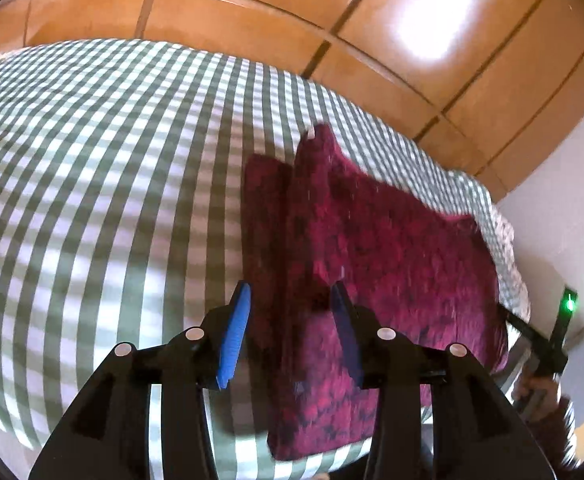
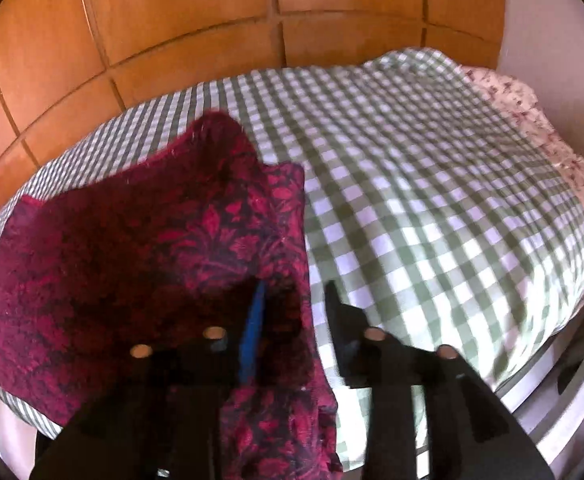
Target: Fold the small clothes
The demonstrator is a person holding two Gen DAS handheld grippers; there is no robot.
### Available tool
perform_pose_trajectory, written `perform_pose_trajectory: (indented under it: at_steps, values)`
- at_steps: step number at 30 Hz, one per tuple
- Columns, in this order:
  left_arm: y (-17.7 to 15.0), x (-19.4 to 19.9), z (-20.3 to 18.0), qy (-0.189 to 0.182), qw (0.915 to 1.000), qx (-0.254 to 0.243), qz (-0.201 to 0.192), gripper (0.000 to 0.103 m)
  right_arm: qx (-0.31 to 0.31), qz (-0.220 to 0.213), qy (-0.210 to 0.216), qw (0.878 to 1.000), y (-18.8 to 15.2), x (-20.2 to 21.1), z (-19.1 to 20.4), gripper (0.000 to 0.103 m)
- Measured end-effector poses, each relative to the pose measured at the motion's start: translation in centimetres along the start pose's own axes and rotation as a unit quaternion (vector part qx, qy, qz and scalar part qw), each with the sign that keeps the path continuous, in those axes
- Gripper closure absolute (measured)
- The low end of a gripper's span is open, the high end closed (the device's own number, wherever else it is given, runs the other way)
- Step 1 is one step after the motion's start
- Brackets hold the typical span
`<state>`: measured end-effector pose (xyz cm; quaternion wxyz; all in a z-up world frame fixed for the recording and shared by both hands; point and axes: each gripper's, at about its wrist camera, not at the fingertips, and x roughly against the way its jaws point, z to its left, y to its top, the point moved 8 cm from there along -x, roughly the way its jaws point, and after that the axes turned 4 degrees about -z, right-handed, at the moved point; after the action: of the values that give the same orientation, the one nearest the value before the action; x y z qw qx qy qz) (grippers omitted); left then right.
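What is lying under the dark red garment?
The red patterned garment lies on a green-and-white checked cover, seen all around it. Whether anything else sits beneath it cannot be seen; the fabric covers that area.

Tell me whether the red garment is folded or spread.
Folded: the red garment lies on the checked bedspread with an upper layer over a lower one whose patterned edge shows.
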<state>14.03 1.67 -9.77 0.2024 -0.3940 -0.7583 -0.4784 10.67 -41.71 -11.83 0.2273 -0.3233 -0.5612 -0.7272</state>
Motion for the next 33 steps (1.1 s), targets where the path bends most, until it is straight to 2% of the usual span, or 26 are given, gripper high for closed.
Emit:
perform_pose_trajectory:
  at_steps: [2,6,11,12,13,14,17,20,23,24,25,30,33]
  values:
    - [1.3,-0.9,-0.1,-0.01,0.9998,0.015,0.005,0.062,0.002,-0.019,0.012,1.0,0.7,1.1,1.0,0.056]
    - [3.8,-2.9,-1.2,-0.026,0.999,0.036,0.012,0.062,0.045,-0.038,0.036,0.998,1.5,2.0,4.5,0.047]
    - [6.4,-6.5,-1.1,-0.006,0.997,0.073,0.026,0.062,0.099,-0.034,0.075,0.992,1.1,1.2,9.5,0.04]
    - [6.5,-7.5,-1.2,0.002,0.9969,0.07,0.036,0.067,0.105,-0.029,0.082,0.991,0.8,0.7,10.4,0.04]
    - [6.4,-8.2,-1.2,0.015,0.9972,0.061,0.041,0.081,0.108,-0.022,0.089,0.99,0.5,0.3,11.0,0.04]
    - [6.2,-8.9,-0.9,0.053,0.9968,0.041,0.044,0.086,0.109,-0.018,0.091,0.99,0.3,-0.1,11.3,0.04]
    - [5.6,-10.3,0.4,0.104,0.994,0.013,0.03,0.086,0.108,0.013,0.088,0.99,-0.8,-2.3,10.9,0.04]
    - [5.1,-10.9,1.3,0.096,0.9943,0.042,0.02,0.086,0.079,0.027,0.105,0.991,-1.3,-3.7,10.4,0.04]
    - [5.2,-9.6,0.4,0.114,0.9933,0.017,0.0,0.078,0.081,0.021,0.105,0.991,-1.3,-3.9,10.3,0.04]
    - [5.3,-9.0,0.1,0.126,0.9919,0.008,-0.011,0.067,0.082,0.02,0.105,0.991,-1.3,-4.0,10.5,0.04]
    - [5.4,-8.1,-0.4,0.137,0.9901,0.001,-0.027,0.06,0.08,0.019,0.106,0.991,-1.3,-4.1,10.4,0.039]
    - [5.2,-4.3,-2.4,0.147,0.9846,-0.04,-0.085,0.059,0.077,0.013,0.106,0.991,-1.3,-3.9,10.5,0.038]
    - [4.7,-2.8,-3.6,0.147,0.9816,-0.065,-0.103,0.059,0.076,0.012,0.105,0.991,-1.5,-3.7,10.3,0.037]
